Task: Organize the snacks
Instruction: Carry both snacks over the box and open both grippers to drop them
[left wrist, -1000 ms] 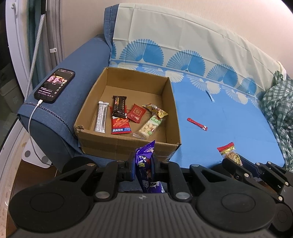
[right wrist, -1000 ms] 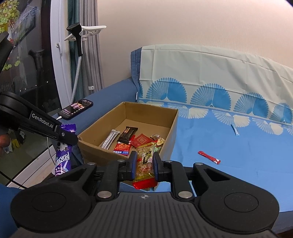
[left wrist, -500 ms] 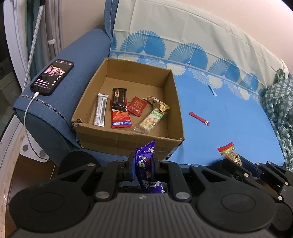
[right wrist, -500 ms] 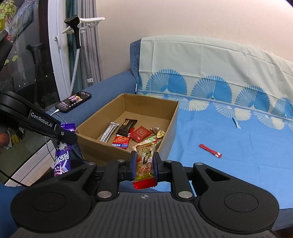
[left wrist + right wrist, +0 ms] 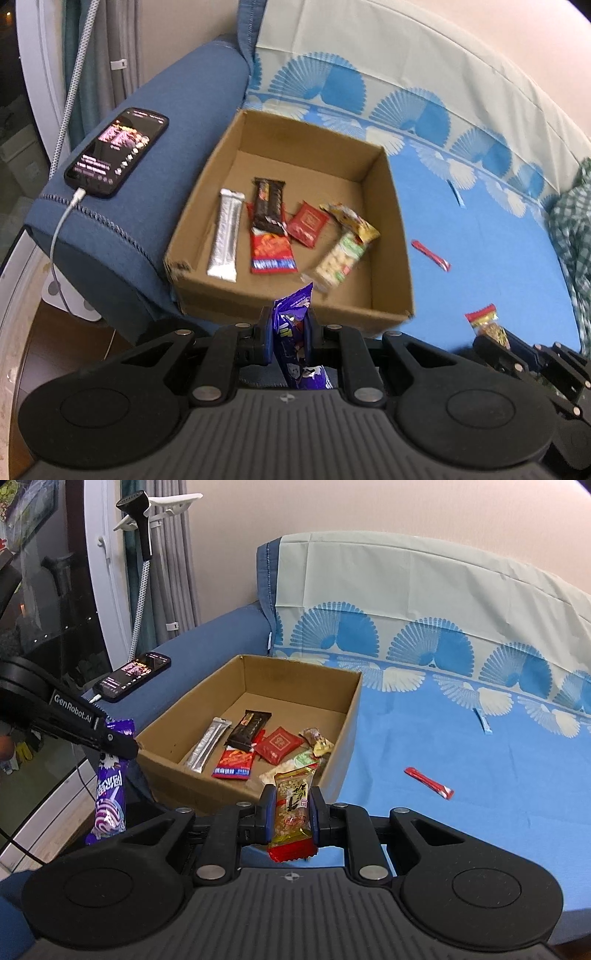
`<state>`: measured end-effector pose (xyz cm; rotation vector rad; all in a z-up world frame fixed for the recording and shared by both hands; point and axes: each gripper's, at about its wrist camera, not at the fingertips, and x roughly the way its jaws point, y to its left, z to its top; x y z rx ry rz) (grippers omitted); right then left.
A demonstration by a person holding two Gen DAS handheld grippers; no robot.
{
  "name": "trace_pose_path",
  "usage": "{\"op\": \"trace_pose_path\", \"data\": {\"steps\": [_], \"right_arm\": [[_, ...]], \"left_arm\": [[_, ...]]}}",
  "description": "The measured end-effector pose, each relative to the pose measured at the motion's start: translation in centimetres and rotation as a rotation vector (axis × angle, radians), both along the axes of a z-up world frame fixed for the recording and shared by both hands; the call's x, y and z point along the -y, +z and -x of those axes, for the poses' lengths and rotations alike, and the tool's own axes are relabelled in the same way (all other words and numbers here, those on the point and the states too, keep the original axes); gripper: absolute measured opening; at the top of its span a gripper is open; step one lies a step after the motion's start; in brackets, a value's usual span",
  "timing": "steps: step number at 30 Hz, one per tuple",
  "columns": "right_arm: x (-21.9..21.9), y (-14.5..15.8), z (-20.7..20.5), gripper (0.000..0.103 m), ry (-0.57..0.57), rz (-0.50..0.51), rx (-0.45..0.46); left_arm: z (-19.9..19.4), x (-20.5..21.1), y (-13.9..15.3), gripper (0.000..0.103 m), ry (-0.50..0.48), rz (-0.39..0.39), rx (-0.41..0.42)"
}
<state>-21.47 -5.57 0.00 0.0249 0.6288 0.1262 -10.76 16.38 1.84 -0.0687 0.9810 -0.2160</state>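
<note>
Two claws, each pinching a snack before the box

The left gripper (image 5: pixel 288 339) clamps a purple packet (image 5: pixel 291 332), its lower end cut off; the right gripper (image 5: pixel 291 812) clamps a nut bar (image 5: pixel 291 808), print unreadable. Behind, at frame centre, the cardboard box (image 5: pixel 347 723) holds six snacks; "GenRobot.AI" marks the left gripper's arm.

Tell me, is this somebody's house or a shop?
Most likely a home, probably a living room. There is a blue sofa with a fan-patterned cover, a phone charging on its armrest, and curtains by a window.
</note>
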Motion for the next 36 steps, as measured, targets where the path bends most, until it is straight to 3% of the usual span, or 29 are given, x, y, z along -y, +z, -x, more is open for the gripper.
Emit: {"op": "trace_pose_path", "data": {"steps": [8,15,29,30,32,33,34,36], "right_arm": [[-1.0,0.4,-6.3,0.019,0.041,0.004,0.003],[-1.6,-0.3,-12.4,0.019,0.071,0.002,0.001],[-1.8,-5.7,-20.8,0.019,0.086,-0.035,-0.104],[-1.8,-6.1,-21.1,0.02,0.091,-0.04,-0.112],[-1.9,-6.5,-21.7,0.025,0.099,-0.052,-0.12],[-1.9,-6.4,-22.0,0.046,0.096,-0.051,-0.121],[-1.9,-6.3,-22.2,0.068,0.088,-0.047,-0.117],[-1.6,-5.9,-22.2,0.081,0.064,-0.039,-0.088]], "left_arm": [[-6.3,-0.5,0.2,0.017,0.039,0.023,0.001],[-12.2,0.1,-1.3,0.017,0.036,0.009,-0.028],[-20.1,2.2,-6.9,0.018,-0.002,-0.083,-0.108],[-20.4,2.3,-7.1,0.025,-0.005,-0.091,-0.11],[-20.9,2.5,-7.2,0.062,-0.003,-0.129,-0.101],[-20.9,2.4,-6.9,0.095,0.011,-0.157,-0.076],[-20.6,2.3,-6.5,0.103,0.033,-0.171,-0.036],[-19.5,1.8,-5.5,0.103,0.055,-0.184,0.037]]}}
